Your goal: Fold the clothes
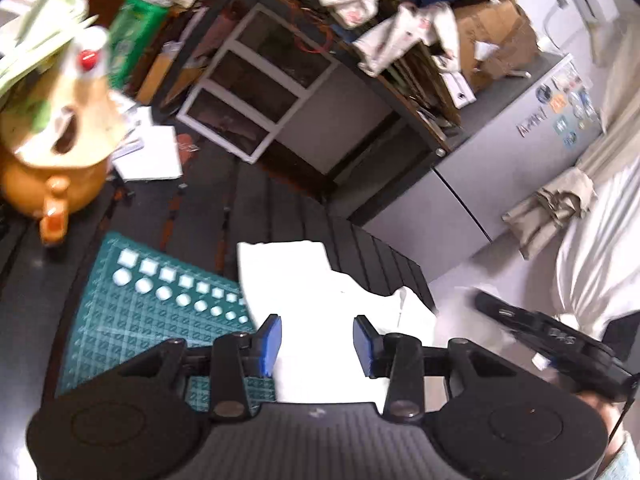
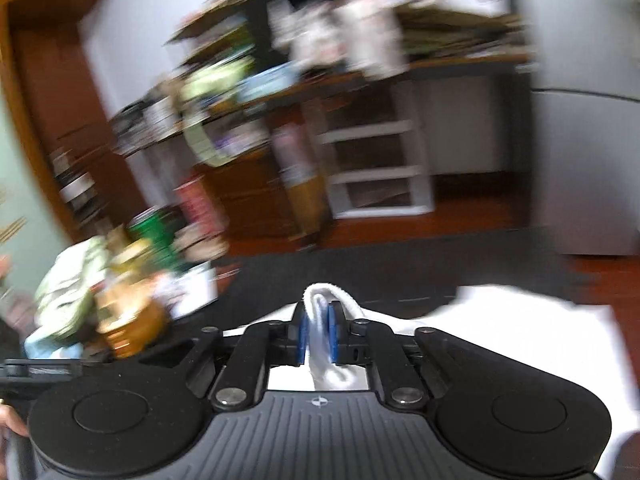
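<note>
**Grippers mid-fold: left free of the cloth, right pinching a bunched edge**

Left gripper (image 1: 317, 338) stands part-way open with nothing between its blue pads (image 1: 270, 340); the white garment (image 1: 320, 292) lies below and ahead of it on the dark slatted table (image 1: 360, 248), one edge overlapping the green cutting mat (image 1: 152, 312). Right gripper (image 2: 318, 336) has its jaws narrow, with a rolled fold of the white garment (image 2: 520, 316) standing up between them. The pads look to be against the cloth on both sides, so I read it as a grip, though a light one. The right wrist view is heavily smeared, so detail there is poor.

Risks from here, as judged:

- Only a thin bunched ridge is held on the right. If that grip is loose, a quick sideways pull could slide the fabric out and drop the fold half made.
- With the left side unheld, nothing pins the far part of the garment. Dragging from the right alone could skew the whole piece and leave the fold crooked.
- An orange teapot (image 1: 48, 184) with a paper-covered top stands near the mat, among loose papers (image 1: 148, 156). A wide sweep of the left gripper or trailing cloth could catch it.
- The garment reaches close to the table's edge in the left view; a pull that way could carry part of it off the table.
</note>
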A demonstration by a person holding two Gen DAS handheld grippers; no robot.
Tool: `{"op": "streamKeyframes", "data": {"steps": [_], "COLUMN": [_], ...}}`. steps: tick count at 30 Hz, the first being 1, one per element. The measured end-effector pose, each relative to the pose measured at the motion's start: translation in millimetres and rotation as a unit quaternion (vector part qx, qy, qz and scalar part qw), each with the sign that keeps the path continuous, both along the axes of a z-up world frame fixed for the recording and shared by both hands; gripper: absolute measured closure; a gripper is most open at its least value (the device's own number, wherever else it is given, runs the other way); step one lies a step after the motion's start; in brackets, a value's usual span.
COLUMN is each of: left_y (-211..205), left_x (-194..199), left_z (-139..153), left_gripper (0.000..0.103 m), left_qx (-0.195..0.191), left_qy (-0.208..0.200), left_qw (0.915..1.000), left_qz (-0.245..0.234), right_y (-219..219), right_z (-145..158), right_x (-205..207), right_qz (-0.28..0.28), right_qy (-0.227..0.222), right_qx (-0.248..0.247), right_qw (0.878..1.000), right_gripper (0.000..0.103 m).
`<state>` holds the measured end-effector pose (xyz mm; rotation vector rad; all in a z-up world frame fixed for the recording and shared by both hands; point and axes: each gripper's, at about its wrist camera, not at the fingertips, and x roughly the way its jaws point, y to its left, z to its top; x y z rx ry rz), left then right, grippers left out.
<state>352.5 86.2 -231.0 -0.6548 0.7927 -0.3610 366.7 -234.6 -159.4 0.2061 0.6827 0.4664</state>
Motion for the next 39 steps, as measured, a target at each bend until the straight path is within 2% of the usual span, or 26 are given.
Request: {"op": "streamKeyframes", "data": {"steps": [1,3,5,10,13,16,18,20,25,27,28,30,33,34,35,36,39], "left_y": [5.0,14.4,20.3,8.1,-17.1,-47.2,-65.1,-81.3,-95.8,-99.2,-99.6,-100.6,-100.2,-99.4,-98.3,-96.3,-86.0], "left_x": [-0.1,-0.4,0.8,29.0,49.8,82.2,97.7,109.6,118.6,119.2,118.9,118.2,115.0,113.7,112.5,112.0,105.4], "left_z": [-2.0,-5.7,-7.7,-6.5,-4.7,-8.2,-13.0,-20.1,-35.2,-40.2,-42.1,-45.8,-46.6,-46.0,-44.9,-42.9,-29.2], "left_gripper": [0.065,0.065,0.065,0.065,0.066,0.068,0.071,0.073,0.074,0.085,0.087,0.096,0.101,0.102,0.102,0.103,0.103], "left_qx": [0.0,0.0,0.002,0.001,0.022,0.058,0.093,0.131,0.153,0.159,0.162,0.168,0.176,0.179,0.179,0.174,0.148], "left_qy": [0.005,0.012,0.013,0.006,-0.01,-0.012,-0.005,0.008,0.035,0.034,0.035,0.035,0.024,0.019,0.015,0.013,-0.011], "left_qw": [1.0,0.9999,0.9999,0.9994,0.9972,0.9929,0.9883,0.9821,0.9775,0.977,0.9769,0.9765,0.9758,0.9758,0.9762,0.9778,0.9844], "left_qz": [0.002,0.005,0.001,-0.034,-0.071,-0.103,-0.121,-0.136,-0.141,-0.139,-0.136,-0.13,-0.127,-0.125,-0.121,-0.116,-0.094], "right_y": [11.0,29.3,14.8,-38.6,-68.2,-101.4,-115.2,-139.0,-156.8,-158.5,-157.5,-154.8,-150.1,-147.0,-144.4,-142.8,-140.0], "right_z": [-6.6,-18.4,-15.7,-3.7,-6.0,-13.6,-19.9,-34.4,-54.8,-62.1,-65.6,-75.6,-90.4,-94.8,-97.7,-98.5,-93.3], "right_x": [4.0,10.8,5.6,-11.8,-24.4,-41.8,-46.3,-47.6,-43.2,-33.0,-25.5,-5.7,17.4,24.2,28.7,30.6,28.4], "right_qz": [0.01,0.022,-0.01,-0.066,-0.093,-0.128,-0.146,-0.173,-0.188,-0.186,-0.185,-0.184,-0.169,-0.165,-0.162,-0.161,-0.157], "right_qy": [0.013,0.034,0.021,0.0,0.005,0.0,0.003,0.027,0.039,0.043,0.049,0.072,0.104,0.116,0.123,0.125,0.1], "right_qx": [0.008,0.028,0.063,0.078,0.092,0.091,0.089,0.105,0.114,0.112,0.107,0.096,0.102,0.099,0.093,0.087,0.073], "right_qw": [1.0,0.999,0.998,0.995,0.991,0.988,0.985,0.979,0.975,0.975,0.976,0.976,0.975,0.975,0.975,0.975,0.98], "right_gripper": [0.062,0.063,0.061,0.058,0.058,0.058,0.058,0.058,0.058,0.058,0.058,0.058,0.058,0.06,0.084,0.098,0.099]}}
